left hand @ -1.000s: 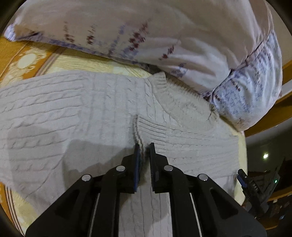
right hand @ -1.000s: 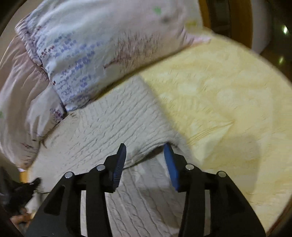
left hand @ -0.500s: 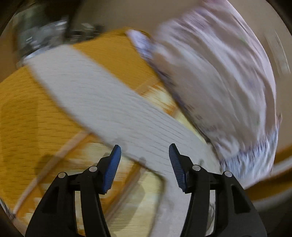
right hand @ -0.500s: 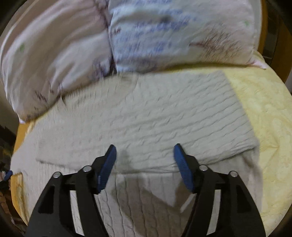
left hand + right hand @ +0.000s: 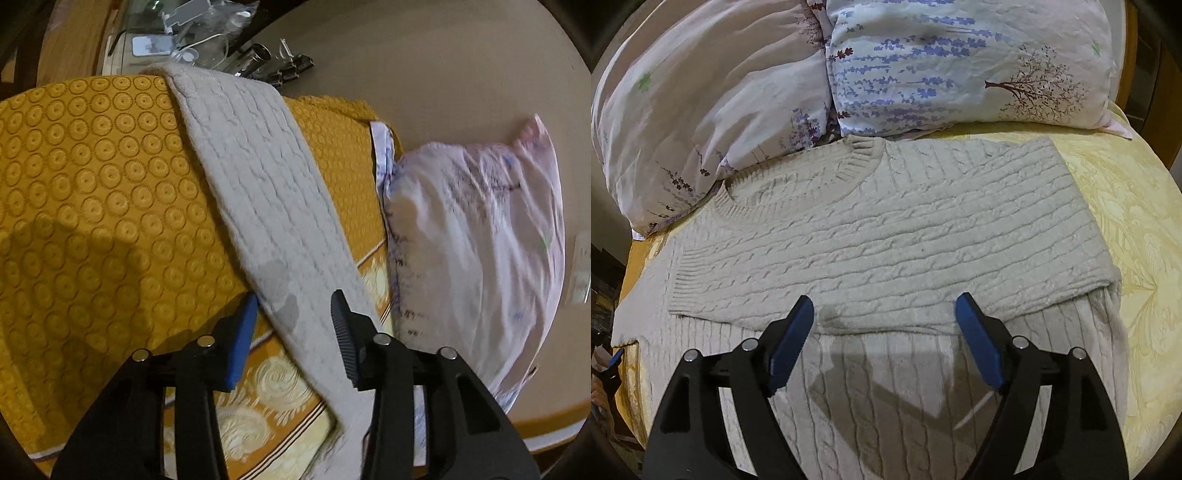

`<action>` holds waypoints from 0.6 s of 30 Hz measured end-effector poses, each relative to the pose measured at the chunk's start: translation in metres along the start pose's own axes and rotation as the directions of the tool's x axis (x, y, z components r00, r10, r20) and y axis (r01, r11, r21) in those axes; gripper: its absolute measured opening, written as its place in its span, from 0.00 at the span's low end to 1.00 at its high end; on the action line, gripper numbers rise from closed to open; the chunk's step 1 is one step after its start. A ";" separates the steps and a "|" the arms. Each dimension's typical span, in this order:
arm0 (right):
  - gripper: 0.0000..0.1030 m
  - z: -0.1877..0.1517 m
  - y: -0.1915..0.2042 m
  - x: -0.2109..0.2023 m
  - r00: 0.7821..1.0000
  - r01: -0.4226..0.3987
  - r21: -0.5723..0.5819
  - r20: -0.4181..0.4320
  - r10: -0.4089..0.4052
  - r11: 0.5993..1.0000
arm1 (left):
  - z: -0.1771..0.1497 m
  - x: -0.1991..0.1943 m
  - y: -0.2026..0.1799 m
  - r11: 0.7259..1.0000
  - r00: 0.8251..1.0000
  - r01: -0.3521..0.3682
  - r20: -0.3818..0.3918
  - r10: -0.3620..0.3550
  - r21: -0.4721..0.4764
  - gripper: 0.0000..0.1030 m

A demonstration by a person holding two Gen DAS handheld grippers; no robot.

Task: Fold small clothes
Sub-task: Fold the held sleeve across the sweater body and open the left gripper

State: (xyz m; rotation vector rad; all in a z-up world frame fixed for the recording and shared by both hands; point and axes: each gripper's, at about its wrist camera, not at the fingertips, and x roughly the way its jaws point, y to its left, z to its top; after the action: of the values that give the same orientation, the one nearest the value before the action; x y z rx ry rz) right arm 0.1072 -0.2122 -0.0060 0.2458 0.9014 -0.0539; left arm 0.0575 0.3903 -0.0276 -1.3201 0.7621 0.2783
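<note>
A cream cable-knit sweater lies flat on the bed, one sleeve folded across its chest. Its other sleeve stretches out over the orange bedspread in the left wrist view. My left gripper hovers over the near part of that sleeve. Its jaws are closing, with the sleeve under the gap between them and the pads not pressing on it. My right gripper hangs above the lower edge of the folded sleeve. Its jaws are opening wide and nothing is between them.
Two floral pillows lie against the sweater's collar; one pillow shows right of the sleeve. Yellow quilt runs to the bed's right edge. Beyond the bed's far corner stands a cluttered surface.
My left gripper let go of the cuff on the sweater's body, opened and swung over to the outstretched sleeve. My right gripper opened wider and turned to face the sweater squarely.
</note>
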 end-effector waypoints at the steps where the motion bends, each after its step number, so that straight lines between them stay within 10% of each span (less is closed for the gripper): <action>1: 0.78 -0.002 0.000 -0.001 1.000 -0.001 0.003 -0.002 0.001 1.000 | 0.002 0.002 0.001 1.000 1.000 0.003 0.004 -0.003 -0.009 0.37; 10: 0.79 -0.006 0.002 -0.004 0.999 -0.022 0.020 -0.024 0.023 1.000 | 0.012 0.010 0.008 0.998 1.000 0.000 0.030 0.002 -0.059 0.06; 18: 0.78 -0.005 -0.004 -0.016 0.998 -0.059 0.051 -0.008 0.059 0.997 | -0.006 -0.003 -0.079 0.966 0.995 0.034 0.085 -0.058 0.256 0.06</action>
State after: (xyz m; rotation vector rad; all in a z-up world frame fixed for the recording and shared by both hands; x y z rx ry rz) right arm 0.0928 -0.2160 0.0024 0.3200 0.9026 -0.0209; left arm 0.0995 0.3650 0.0342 -1.0731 0.6649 0.1949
